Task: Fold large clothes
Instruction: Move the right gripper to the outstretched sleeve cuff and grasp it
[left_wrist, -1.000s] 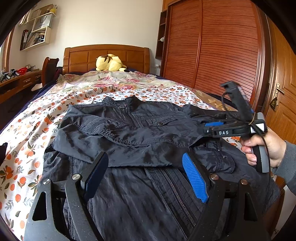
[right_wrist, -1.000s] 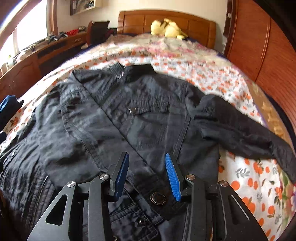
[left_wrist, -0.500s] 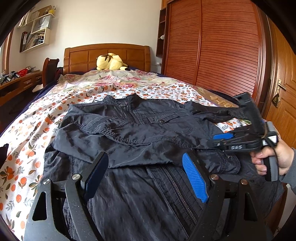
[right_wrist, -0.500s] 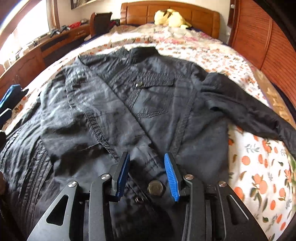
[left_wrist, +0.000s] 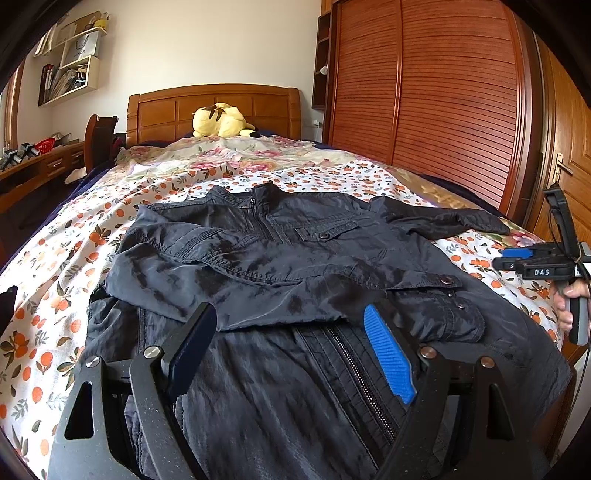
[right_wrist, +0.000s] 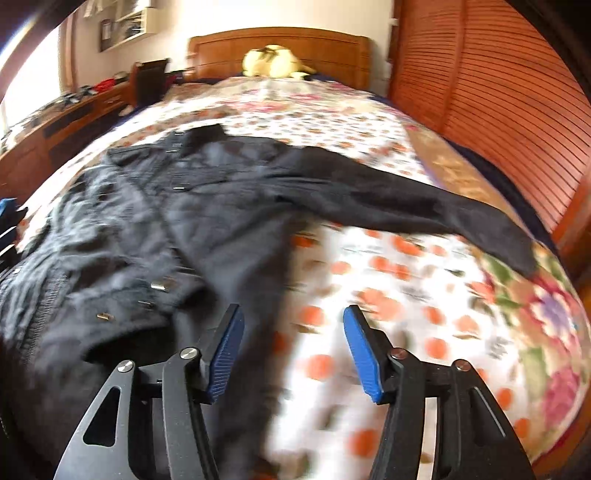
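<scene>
Careful: with both your left gripper (left_wrist: 290, 347) and right gripper (right_wrist: 293, 350) released over the dark nylon jacket (left_wrist: 280, 258) on the floral-sheeted bed (left_wrist: 74, 236), the outstretched sleeve (right_wrist: 424, 206), blurred here, may bunch if grabbed mid-length.

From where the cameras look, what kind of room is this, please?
Most likely a home bedroom. A bed with a floral bedspread and a wooden headboard fills the view, a yellow plush toy lies by the headboard, and a slatted wooden wardrobe stands on one side. A dark jacket lies on the bed.
</scene>
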